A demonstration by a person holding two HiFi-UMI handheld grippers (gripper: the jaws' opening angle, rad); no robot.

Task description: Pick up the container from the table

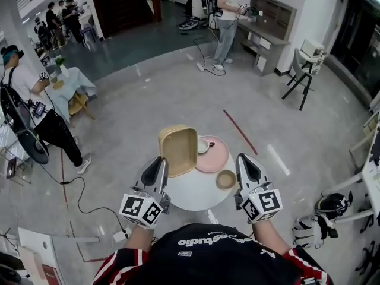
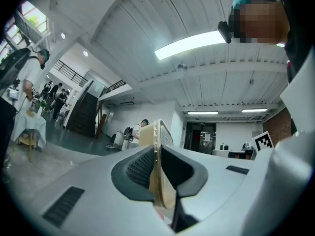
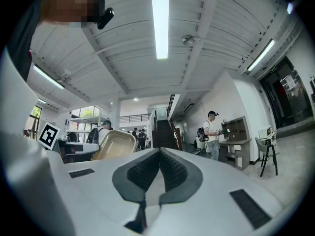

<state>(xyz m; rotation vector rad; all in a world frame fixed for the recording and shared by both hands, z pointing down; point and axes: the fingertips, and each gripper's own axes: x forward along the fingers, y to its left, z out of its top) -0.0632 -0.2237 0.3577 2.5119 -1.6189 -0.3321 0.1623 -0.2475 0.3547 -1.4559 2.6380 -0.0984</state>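
Note:
A tan rectangular container (image 1: 178, 149) is lifted off the round white table (image 1: 193, 192) and tilted, its open side facing me. My left gripper (image 1: 159, 165) is shut on the rim at its near left edge. In the left gripper view the thin rim of the container (image 2: 156, 146) stands on edge between the two pads of the left gripper (image 2: 158, 167). My right gripper (image 1: 245, 161) hovers at the table's right side, shut with nothing in it. The right gripper view shows its pads (image 3: 158, 165) meeting, and the container (image 3: 114, 144) off to the left.
On the table lie a pink plate (image 1: 215, 155) with a small white cup (image 1: 203, 146) at its rim, and a small tan bowl (image 1: 225, 179). People stand at the far left and at a counter (image 1: 267, 22) at the back. A black chair (image 1: 303, 70) stands at the right.

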